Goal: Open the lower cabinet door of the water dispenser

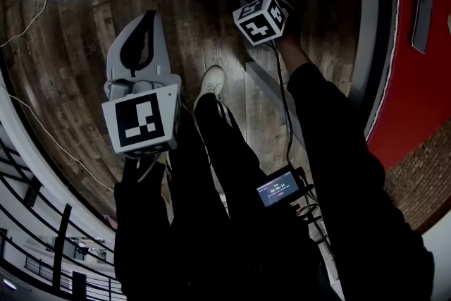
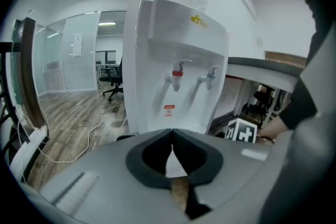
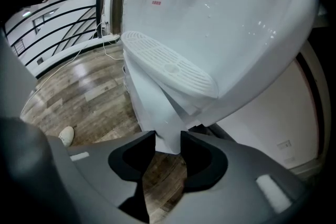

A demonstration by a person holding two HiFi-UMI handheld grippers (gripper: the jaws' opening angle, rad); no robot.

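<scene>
The right hand-held gripper [image 3: 168, 140] clamps the free edge of the lower cabinet door [image 3: 157, 113] between its jaws; the panel looks light, stiff and slick. The left hand-held gripper [image 2: 171, 134] is closed and empty.

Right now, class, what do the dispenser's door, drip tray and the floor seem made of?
Door: probably glossy white plastic; smooth, with soft highlights.
Drip tray: moulded white plastic, slotted grille.
Floor: wood-look planks, grain and seams visible; real wood or laminate, can't tell.
</scene>
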